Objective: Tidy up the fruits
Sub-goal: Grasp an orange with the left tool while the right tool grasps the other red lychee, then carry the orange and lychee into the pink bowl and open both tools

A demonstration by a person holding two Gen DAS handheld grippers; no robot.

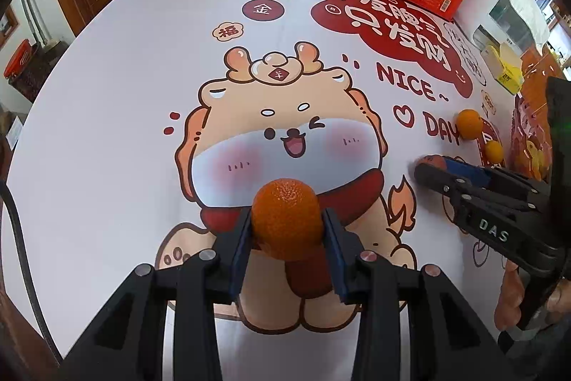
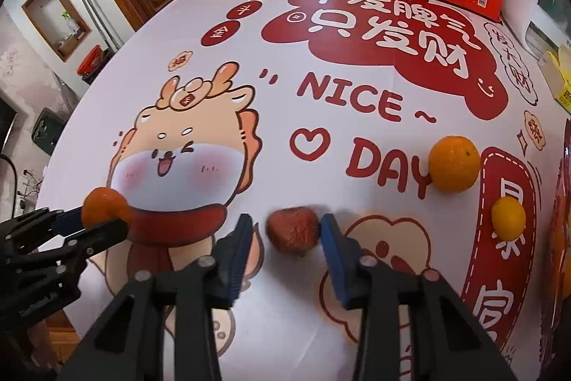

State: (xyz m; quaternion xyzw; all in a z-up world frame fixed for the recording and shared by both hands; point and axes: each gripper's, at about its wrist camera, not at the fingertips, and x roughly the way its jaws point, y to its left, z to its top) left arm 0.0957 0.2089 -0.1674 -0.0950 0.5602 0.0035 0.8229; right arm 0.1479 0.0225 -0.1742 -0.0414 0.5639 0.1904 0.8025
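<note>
Left claw (image 1: 287, 231) clamped on tangerine (image 1: 285, 216); right claw (image 2: 285, 229) wide around wrinkled red fruit (image 2: 292, 231), half-hidden leftward.

Both wrist views low, forward-facing, sharing printed tablecloth (image 1: 107, 116)

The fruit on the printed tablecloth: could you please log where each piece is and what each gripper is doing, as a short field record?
left gripper: shut on deep-orange mandarin
right gripper: open, fingers either side of the red fruit, which rests on the tablecloth
large orange: on the cloth, beside the word DAY
small orange: on the cloth, nearer than the large orange, apart from it
</note>
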